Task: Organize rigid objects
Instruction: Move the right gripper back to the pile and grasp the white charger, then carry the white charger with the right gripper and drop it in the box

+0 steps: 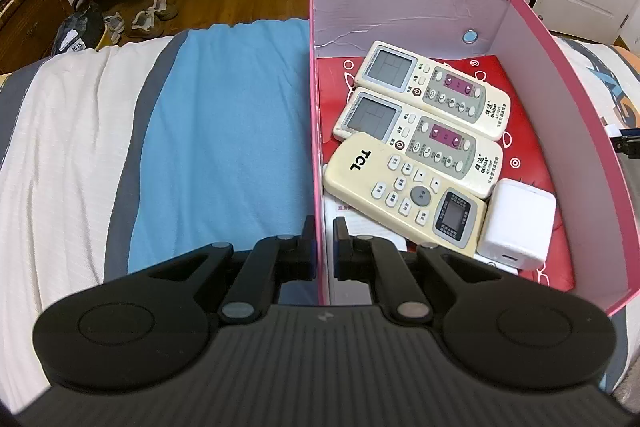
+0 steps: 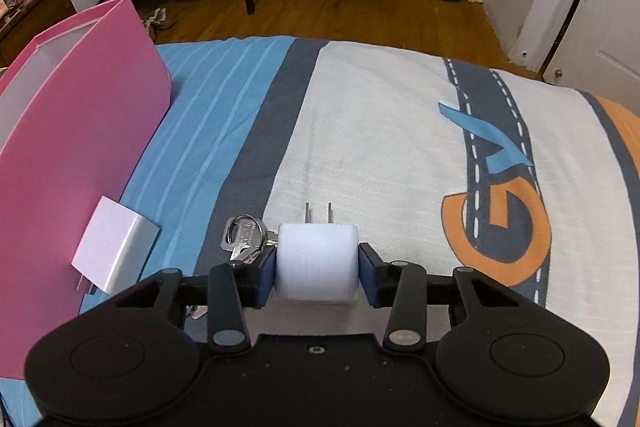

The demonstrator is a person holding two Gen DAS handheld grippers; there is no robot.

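Left wrist view is showing the left hand-held gripper (image 1: 323,239) clamping the box (image 1: 592,163) by its left wall, one finger inside and one outside. Three remotes (image 1: 404,187) and a white charger (image 1: 518,223) are lying inside. Right hand-held gripper (image 2: 318,269) is straddling a plug (image 2: 316,261) on the bed (image 2: 400,147), pads touching its sides, beside keys (image 2: 244,237); another charger (image 2: 114,247) is leaning against the box.

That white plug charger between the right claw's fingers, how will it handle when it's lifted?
The white plug charger looks like a rigid plastic block, so it should hold its shape. Its smooth, rounded sides may slip between the right claw pads. It seems small and probably light. The keys lie close beside it and might get nudged.
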